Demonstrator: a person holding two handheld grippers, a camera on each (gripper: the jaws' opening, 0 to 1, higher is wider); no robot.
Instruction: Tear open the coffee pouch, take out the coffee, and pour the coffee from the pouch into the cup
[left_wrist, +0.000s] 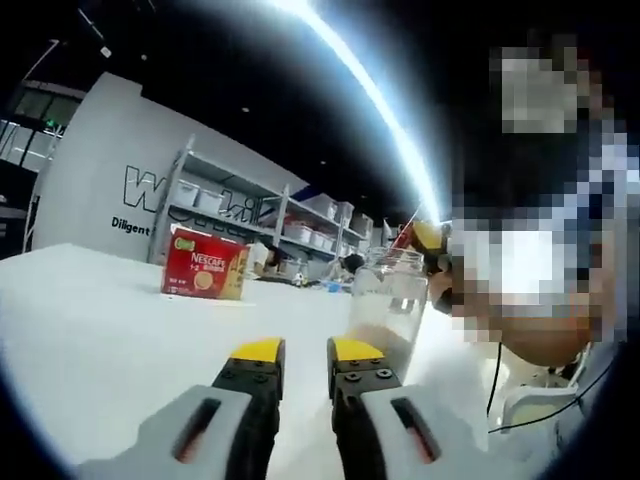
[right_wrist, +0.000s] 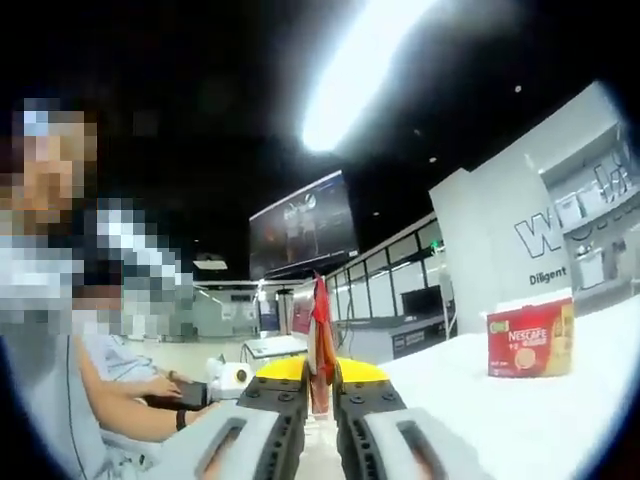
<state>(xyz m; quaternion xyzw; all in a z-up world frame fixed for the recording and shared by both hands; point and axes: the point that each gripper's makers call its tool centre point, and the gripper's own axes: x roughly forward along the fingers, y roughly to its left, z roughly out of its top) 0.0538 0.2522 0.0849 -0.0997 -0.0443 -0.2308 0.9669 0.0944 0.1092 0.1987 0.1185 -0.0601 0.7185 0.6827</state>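
Two things could go wrong from here, we think. The coffee pouch (right_wrist: 321, 345) is thin and stands up tall between the jaws of the right gripper (right_wrist: 320, 372), which are pressed shut on it. If we tip it too fast or too far from the cup (left_wrist: 388, 300), the coffee could fall on the white counter (left_wrist: 90, 330) and not in the cup. The pouch could also slip out of the jaws if the grip is only on its edge.

The pouch is a red and gold stick. In the right gripper view its top end looks bent and a bit ragged, but we cannot tell if it is torn open all the way. In the left gripper view the right gripper is up close to the rim of the cup, with a bit of red poking out.

The cup is clear glass and stands on the counter, just ahead and to the right of the left gripper (left_wrist: 296, 352). Something brown sits at its bottom. The left gripper holds nothing and its jaws are apart with a small gap.

A red coffee box (left_wrist: 205, 264) stands farther back on the counter
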